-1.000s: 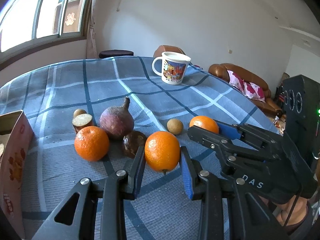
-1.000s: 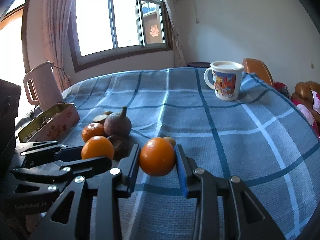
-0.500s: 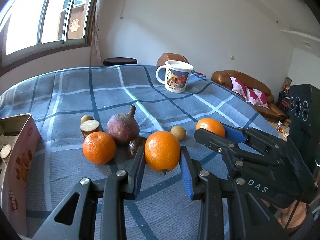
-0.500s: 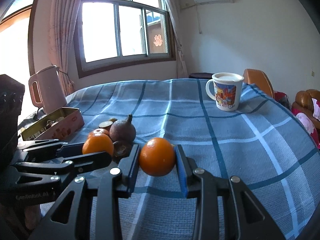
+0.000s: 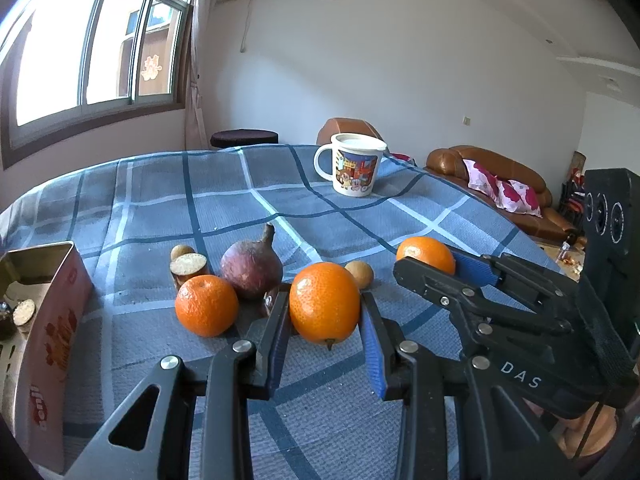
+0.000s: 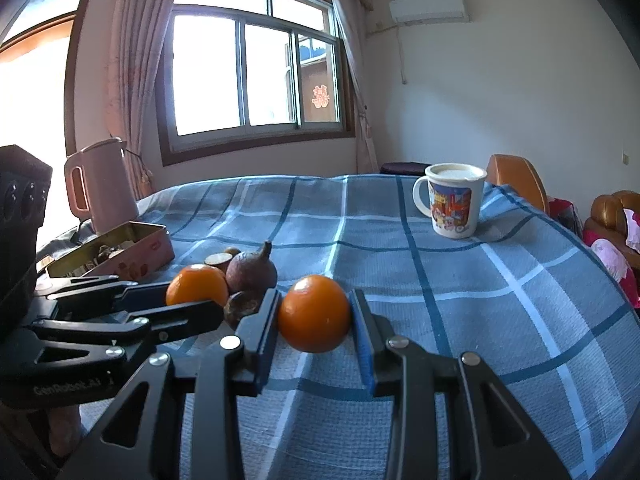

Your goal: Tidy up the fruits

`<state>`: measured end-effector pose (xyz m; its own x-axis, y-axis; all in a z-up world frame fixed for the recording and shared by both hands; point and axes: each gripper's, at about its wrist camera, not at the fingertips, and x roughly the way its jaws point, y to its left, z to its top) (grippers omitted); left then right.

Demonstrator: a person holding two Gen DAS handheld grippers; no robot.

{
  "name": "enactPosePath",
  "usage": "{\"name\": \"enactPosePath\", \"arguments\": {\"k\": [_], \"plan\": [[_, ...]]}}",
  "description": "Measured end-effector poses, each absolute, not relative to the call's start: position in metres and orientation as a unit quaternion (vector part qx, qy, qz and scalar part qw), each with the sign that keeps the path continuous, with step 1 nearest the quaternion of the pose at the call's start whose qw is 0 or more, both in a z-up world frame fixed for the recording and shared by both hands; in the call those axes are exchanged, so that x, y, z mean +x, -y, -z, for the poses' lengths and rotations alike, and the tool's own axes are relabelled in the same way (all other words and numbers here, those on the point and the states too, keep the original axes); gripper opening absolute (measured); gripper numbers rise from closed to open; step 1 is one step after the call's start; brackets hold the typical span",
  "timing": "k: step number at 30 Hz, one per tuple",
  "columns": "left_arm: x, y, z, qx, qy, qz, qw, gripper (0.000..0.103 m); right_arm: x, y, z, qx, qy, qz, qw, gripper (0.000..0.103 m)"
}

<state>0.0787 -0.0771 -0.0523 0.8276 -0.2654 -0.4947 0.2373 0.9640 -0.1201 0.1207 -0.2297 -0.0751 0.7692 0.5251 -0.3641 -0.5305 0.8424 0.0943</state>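
My left gripper (image 5: pixel 324 304) is shut on an orange (image 5: pixel 324 302) low over the blue checked cloth (image 5: pixel 160 208). Beside it on the right, my right gripper (image 5: pixel 426 260) is shut on a second orange (image 5: pixel 426 254). The right wrist view shows that orange (image 6: pixel 314 312) between the right gripper's (image 6: pixel 313 300) blue pads, with the left gripper (image 6: pixel 192 296) and its orange (image 6: pixel 196 290) to the left. A third orange (image 5: pixel 207 305) lies on the cloth beside a purple pointed fruit (image 5: pixel 252 268). Whether the held oranges touch the cloth I cannot tell.
A small brown round fruit (image 5: pixel 360 274) and a cut piece (image 5: pixel 188 264) lie near the purple one; a dark fruit (image 6: pixel 240 308) sits behind the left finger. An open tin box (image 5: pixel 44 320) stands at the left, a pink kettle (image 6: pixel 100 188) behind it, and a picture mug (image 5: pixel 354 168) at the far edge.
Both grippers have tipped upward a little, so the table and fruits sit lower in each view. Each keeps its hold on its orange. The loose fruits have not moved.
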Motion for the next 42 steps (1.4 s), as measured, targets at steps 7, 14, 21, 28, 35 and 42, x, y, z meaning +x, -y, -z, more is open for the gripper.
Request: {"name": "enactPosePath", "arguments": {"k": [7, 14, 21, 28, 35, 42], "plan": [[0.076, 0.079, 0.051, -0.02, -0.254, 0.128, 0.959, 0.035, 0.115, 0.231, 0.074, -0.008, -0.174, -0.284, 0.943, 0.037], [0.074, 0.079, 0.05, -0.016, -0.247, 0.126, 0.961, 0.035, 0.111, 0.232, 0.073, -0.009, -0.161, -0.287, 0.944, 0.037], [0.069, 0.078, 0.049, -0.013, -0.239, 0.124, 0.963, 0.035, 0.106, 0.234, 0.072, -0.009, -0.144, -0.291, 0.946, 0.037], [0.066, 0.076, 0.047, -0.01, -0.23, 0.118, 0.966, 0.035, 0.104, 0.235, 0.071, -0.007, -0.136, -0.291, 0.947, 0.037], [0.062, 0.077, 0.045, -0.003, -0.22, 0.113, 0.969, 0.035, 0.1, 0.237, 0.071, -0.006, -0.125, -0.293, 0.948, 0.037], [0.06, 0.077, 0.044, 0.004, -0.212, 0.108, 0.971, 0.035, 0.098, 0.24, 0.071, -0.004, -0.116, -0.294, 0.949, 0.037]]}}
